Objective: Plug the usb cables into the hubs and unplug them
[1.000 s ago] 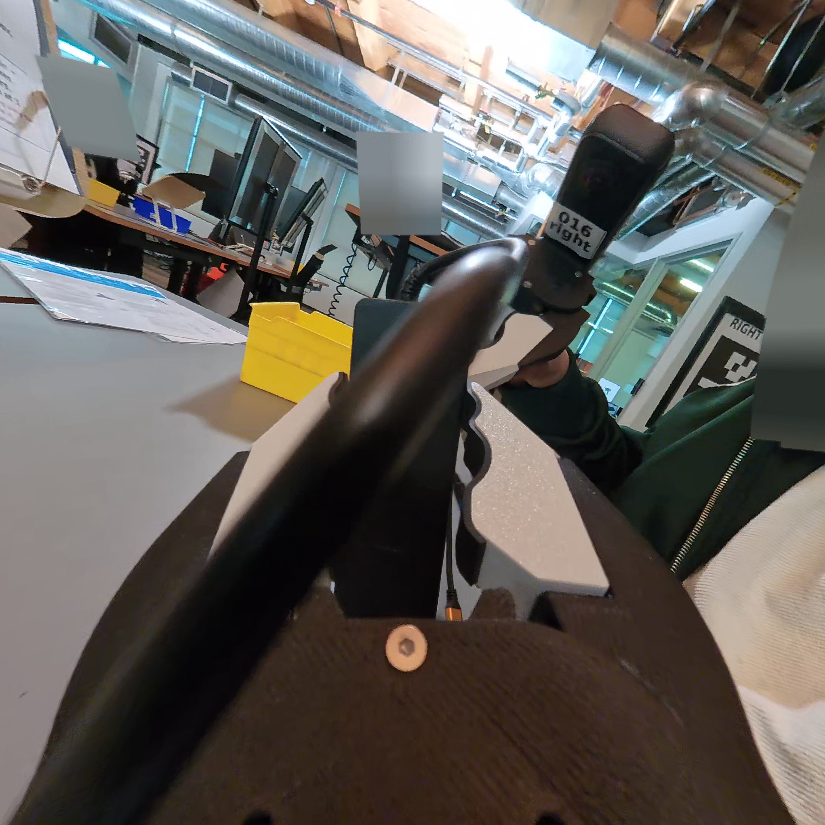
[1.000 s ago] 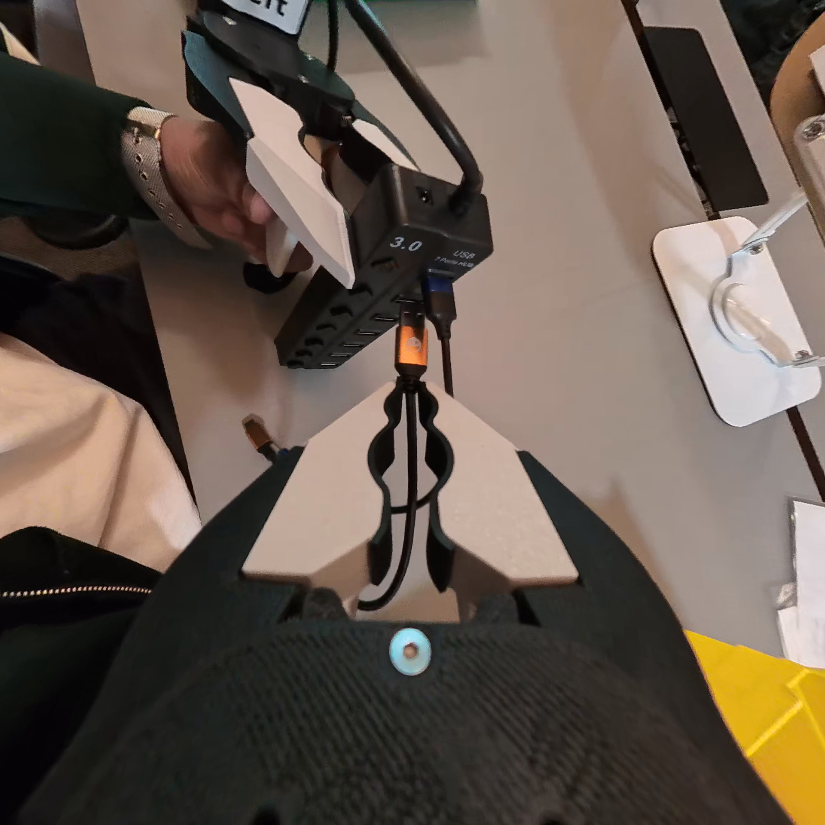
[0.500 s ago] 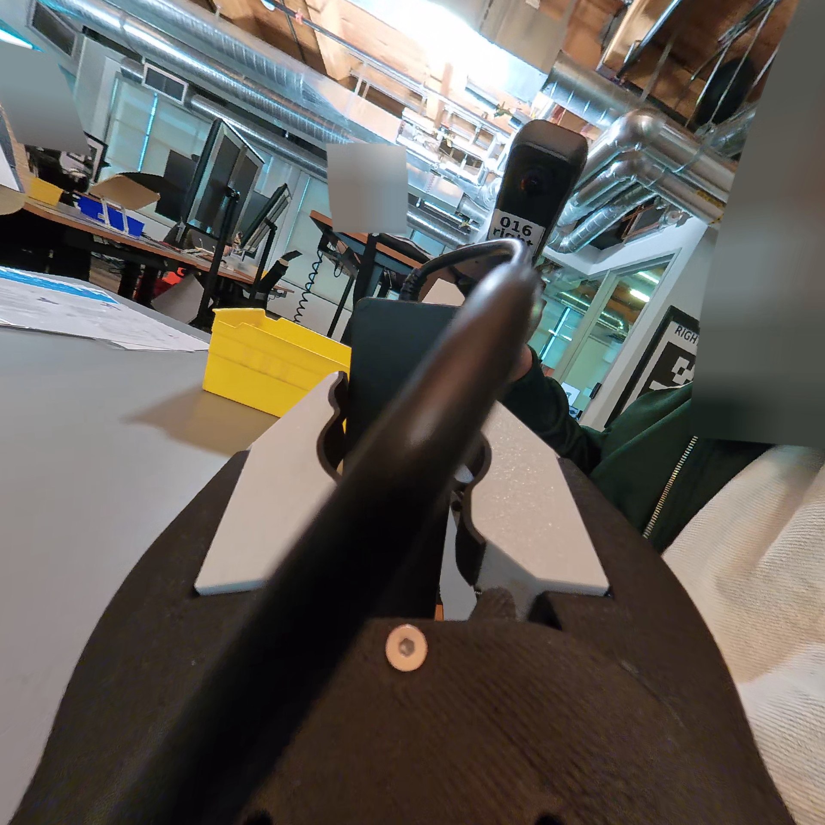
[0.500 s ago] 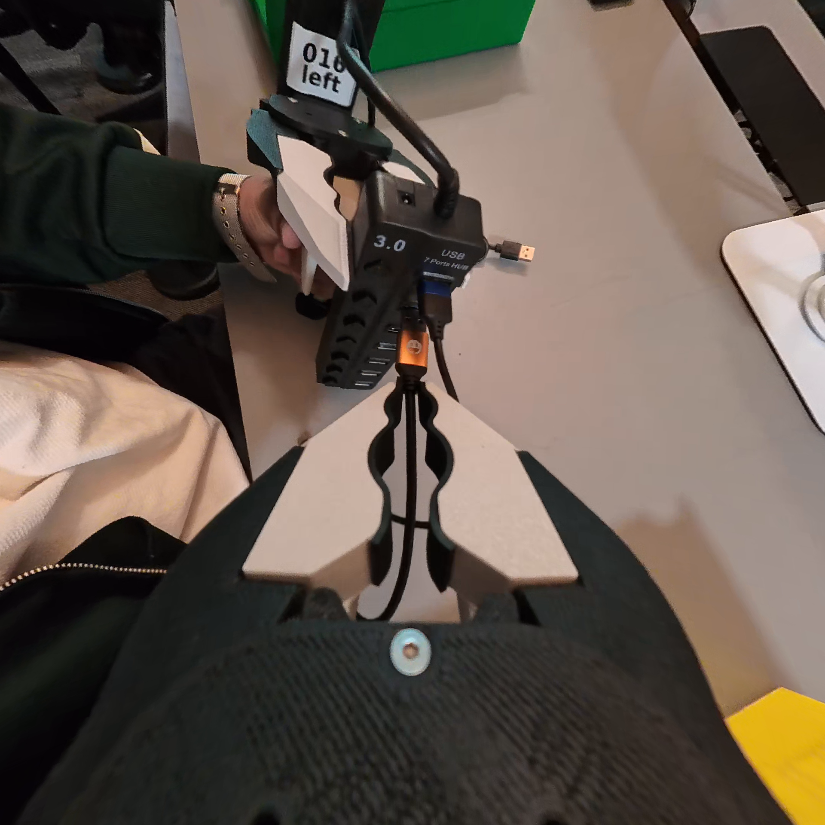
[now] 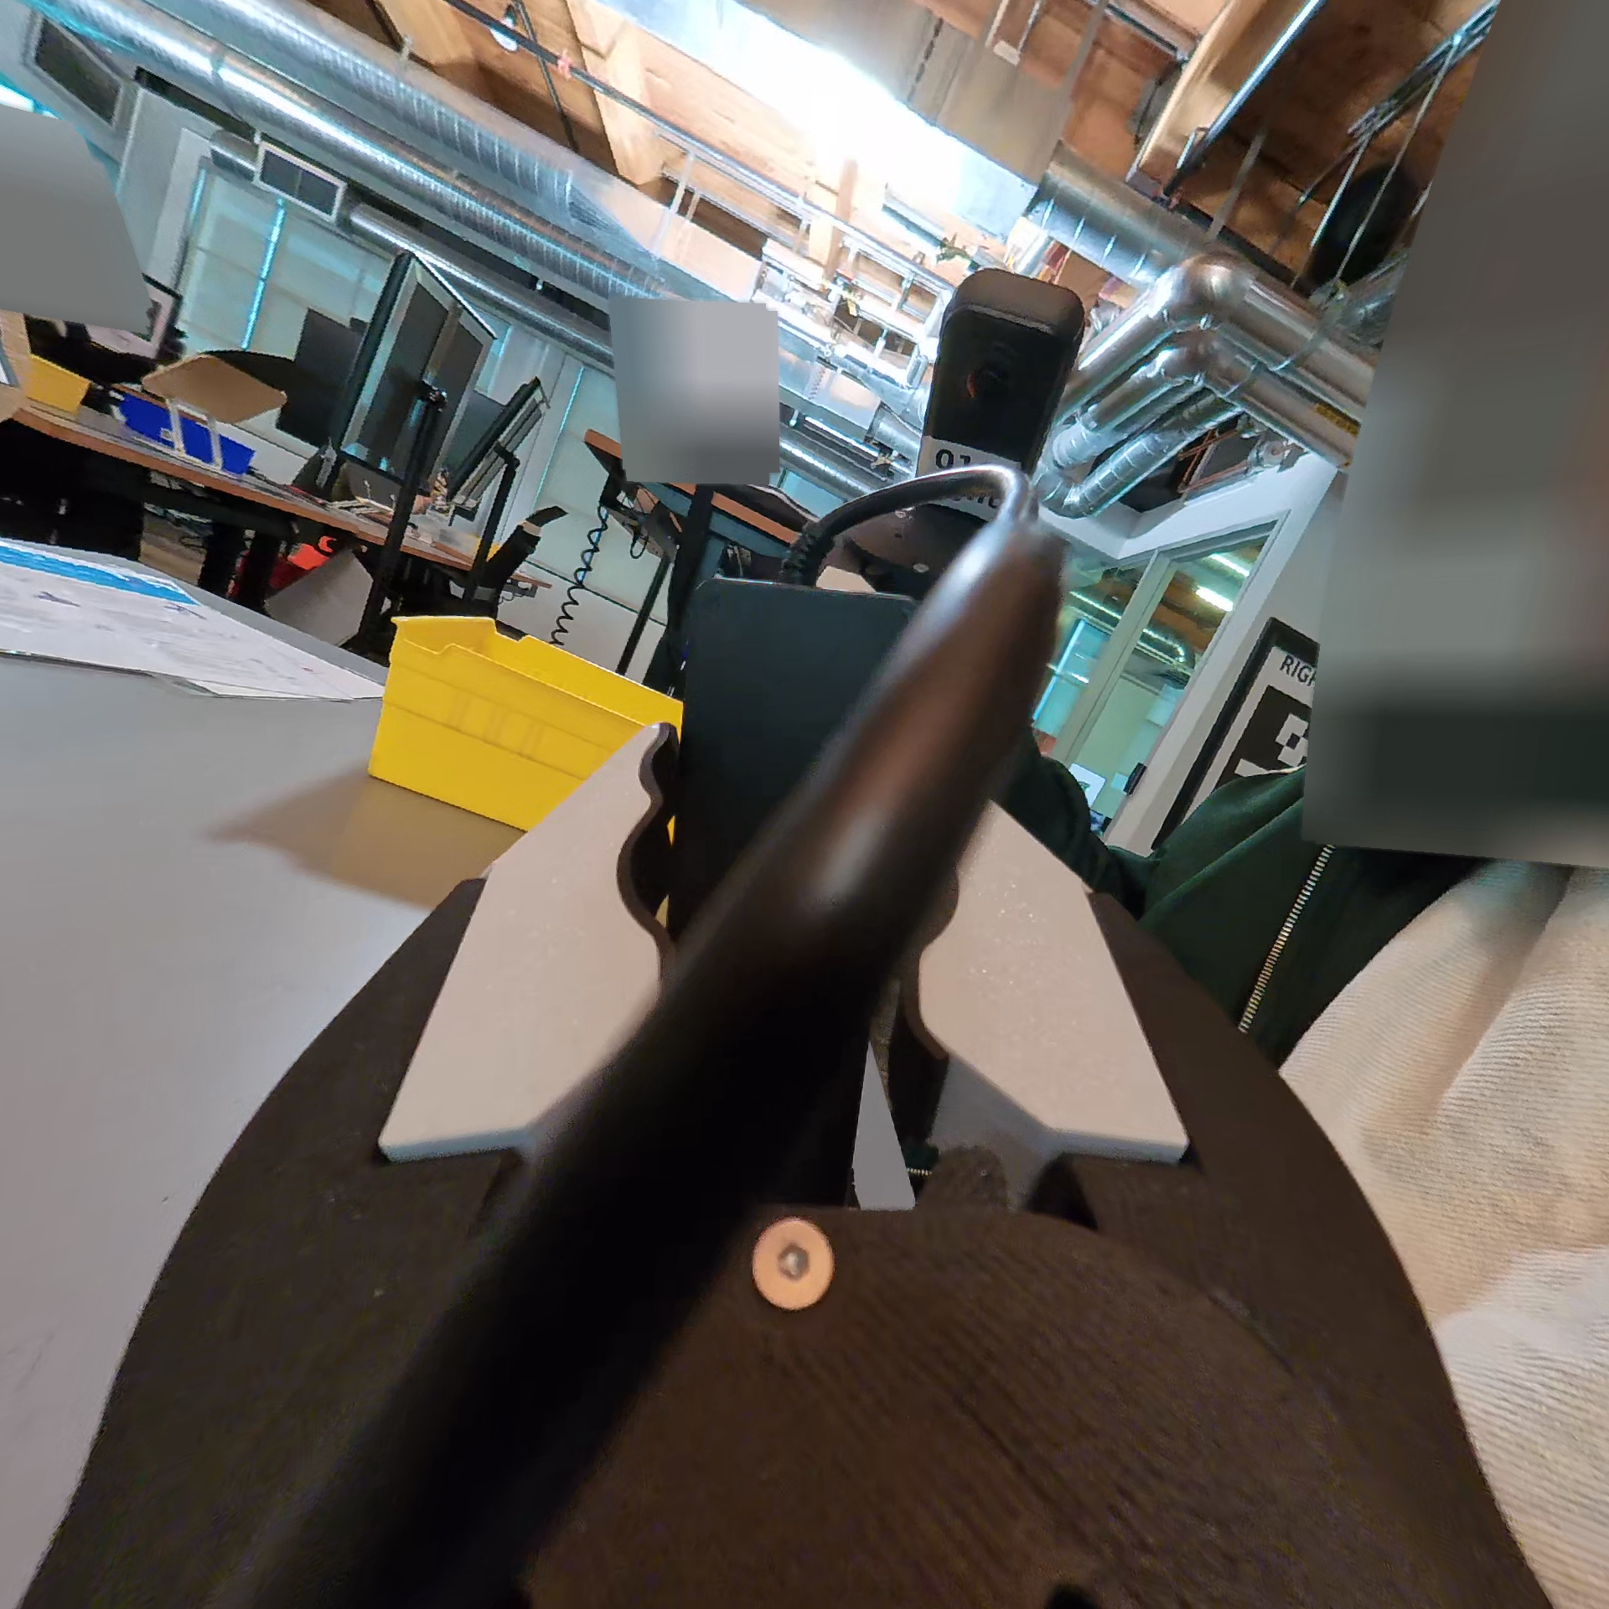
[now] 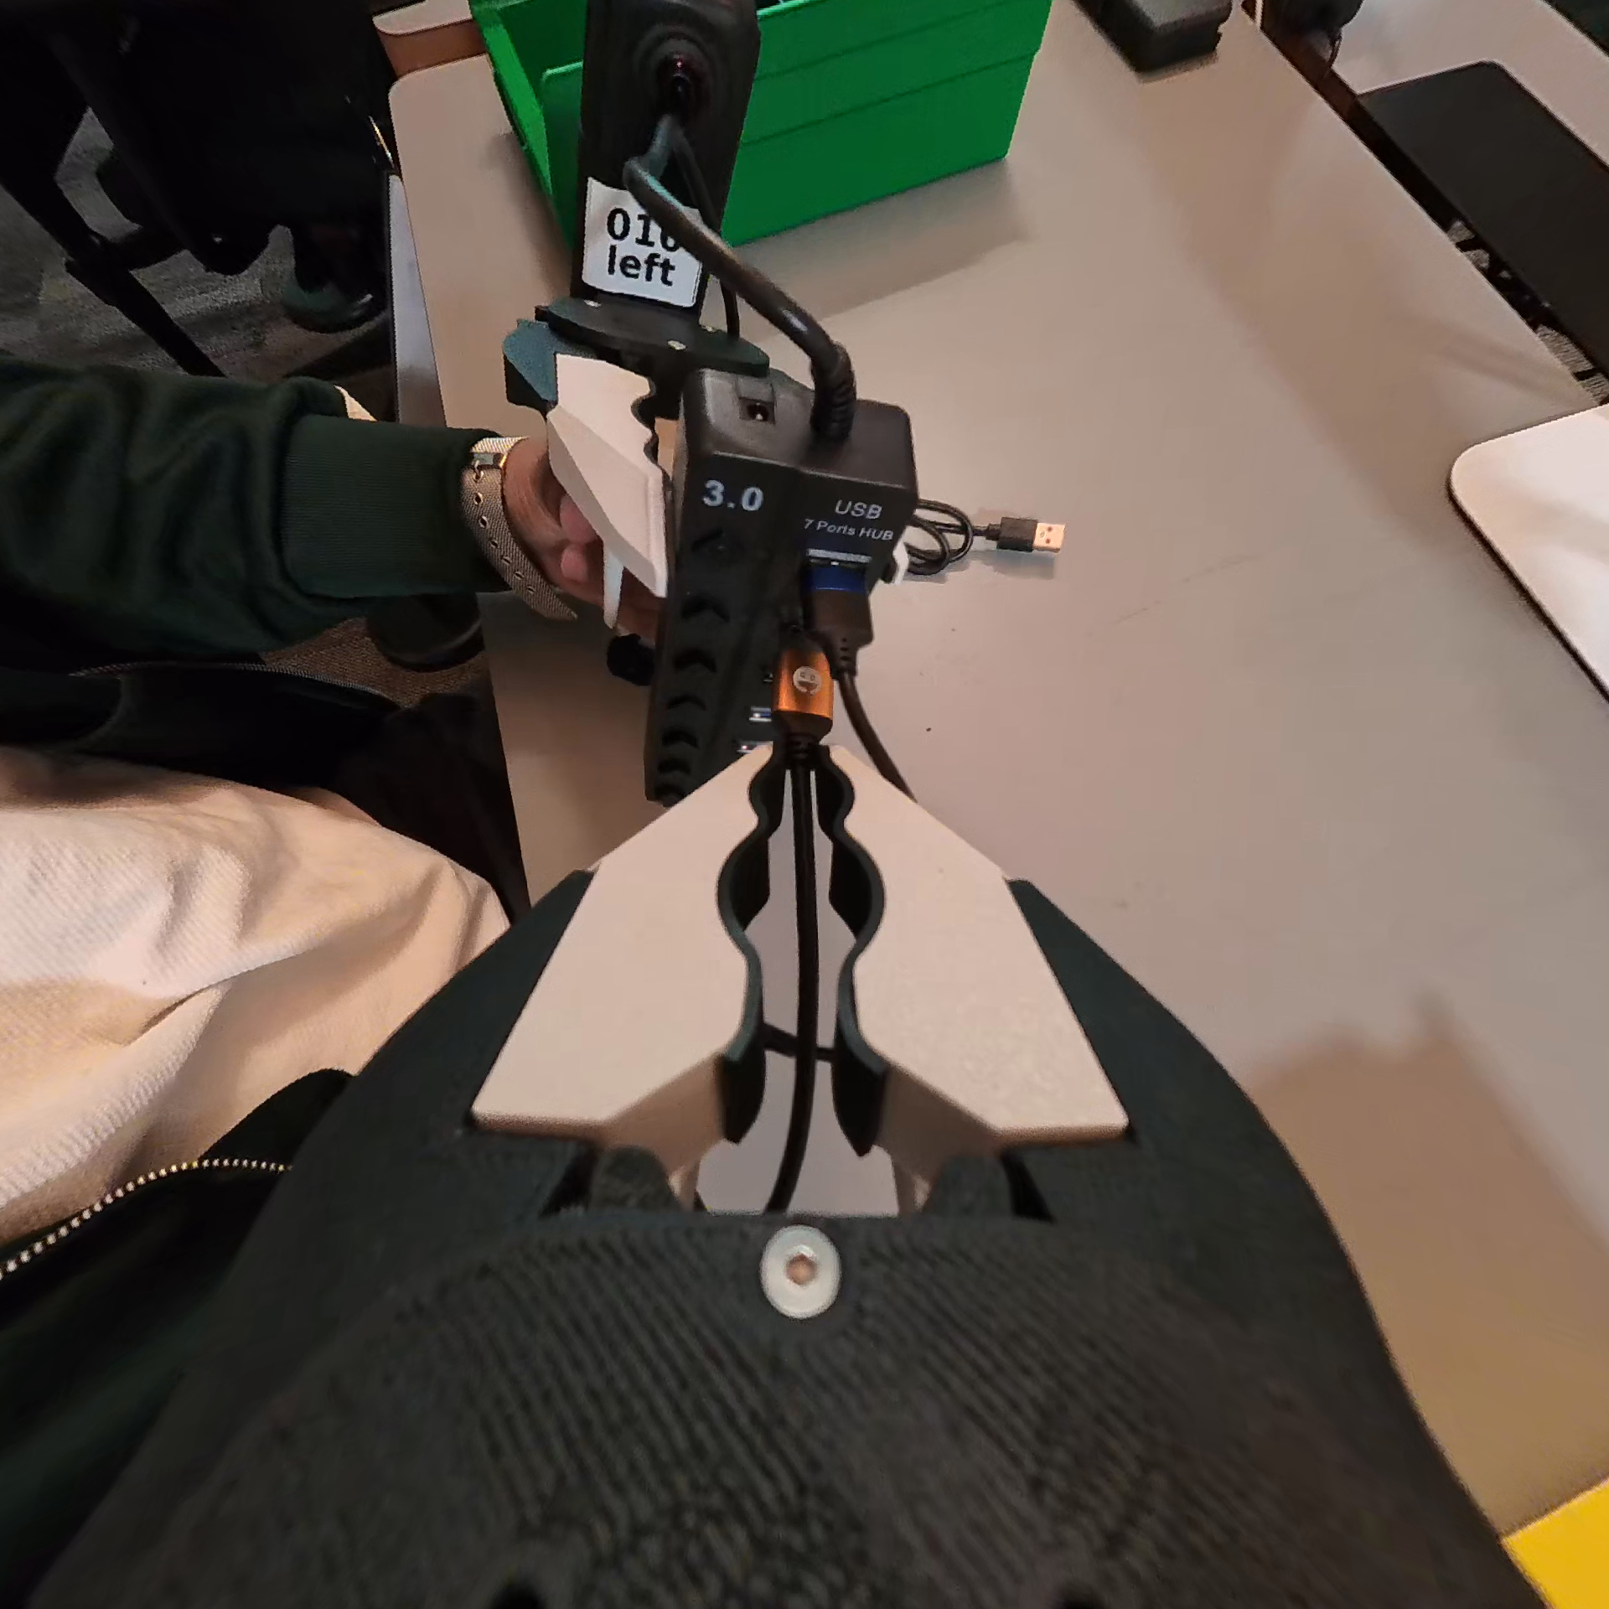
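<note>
My left gripper (image 5: pixel 818 766) is shut on the black USB hub (image 5: pixel 775 688), which it holds upright above the table. The hub's thick black cable (image 5: pixel 784 958) crosses close in front of that camera. In the right wrist view the hub (image 6: pixel 766 496) sits between the left gripper's white fingers (image 6: pixel 609 488). My right gripper (image 6: pixel 799 757) is shut on a thin black cable just behind its orange plug (image 6: pixel 803 688). The plug's tip is at the hub's port row; how deep it sits is hidden. A blue plug (image 6: pixel 836 592) sits in the port above it.
A loose USB plug (image 6: pixel 1032 533) lies on the grey table (image 6: pixel 1219 784) right of the hub. A green bin (image 6: pixel 871 113) stands behind, a white base plate (image 6: pixel 1541 522) at right. A yellow bin (image 5: pixel 505 723) stands on the table. A person's sleeve (image 6: pixel 218 496) and lap are at left.
Both grippers moved together towards the green bin, and the hub turned more upright. The orange plug stayed at the hub's ports, with both grips unchanged.
</note>
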The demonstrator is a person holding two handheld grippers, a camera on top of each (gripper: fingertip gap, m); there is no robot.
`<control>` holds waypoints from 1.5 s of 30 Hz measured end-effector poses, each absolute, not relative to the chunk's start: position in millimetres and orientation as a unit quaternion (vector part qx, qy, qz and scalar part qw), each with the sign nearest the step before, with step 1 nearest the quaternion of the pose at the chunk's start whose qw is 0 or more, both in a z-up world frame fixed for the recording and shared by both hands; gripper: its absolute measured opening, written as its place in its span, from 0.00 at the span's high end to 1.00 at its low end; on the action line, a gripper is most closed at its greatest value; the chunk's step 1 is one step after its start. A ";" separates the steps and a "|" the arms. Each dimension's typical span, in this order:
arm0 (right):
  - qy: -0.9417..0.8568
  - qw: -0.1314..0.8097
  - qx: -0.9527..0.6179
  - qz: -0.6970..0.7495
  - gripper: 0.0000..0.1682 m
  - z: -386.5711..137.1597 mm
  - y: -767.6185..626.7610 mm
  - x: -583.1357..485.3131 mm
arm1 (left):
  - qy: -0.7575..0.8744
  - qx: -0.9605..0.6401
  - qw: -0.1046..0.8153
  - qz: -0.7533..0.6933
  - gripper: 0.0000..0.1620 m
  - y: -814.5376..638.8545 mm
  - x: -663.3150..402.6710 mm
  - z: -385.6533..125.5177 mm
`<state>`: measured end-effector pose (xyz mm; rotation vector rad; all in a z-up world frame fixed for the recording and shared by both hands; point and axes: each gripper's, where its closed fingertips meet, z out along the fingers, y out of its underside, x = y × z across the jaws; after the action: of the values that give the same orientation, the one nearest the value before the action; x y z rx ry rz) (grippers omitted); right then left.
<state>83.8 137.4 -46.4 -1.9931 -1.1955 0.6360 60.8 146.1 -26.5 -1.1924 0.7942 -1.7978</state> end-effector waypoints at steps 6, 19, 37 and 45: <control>-0.456 0.371 -0.771 0.245 0.97 -45.8 141.4 83.3 | 0.305 -0.480 0.403 -0.717 0.69 148.5 61.1 -27.2; -0.460 0.379 -0.772 0.221 0.97 -54.9 146.1 81.4 | 0.298 -0.493 0.401 -0.713 0.69 151.3 64.2 -31.3; -0.420 0.475 -0.727 0.263 0.81 -7.8 157.3 88.5 | 0.237 -0.511 0.408 -0.718 0.70 177.0 51.8 -32.4; -0.417 0.504 -0.709 0.265 0.74 6.8 158.4 97.1 | 0.279 -0.460 0.343 -0.770 0.70 146.0 58.1 -23.6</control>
<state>97.1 158.4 6.8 -1.7108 -1.0057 0.6393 58.1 146.0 -23.6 -1.1968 0.7250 -2.0015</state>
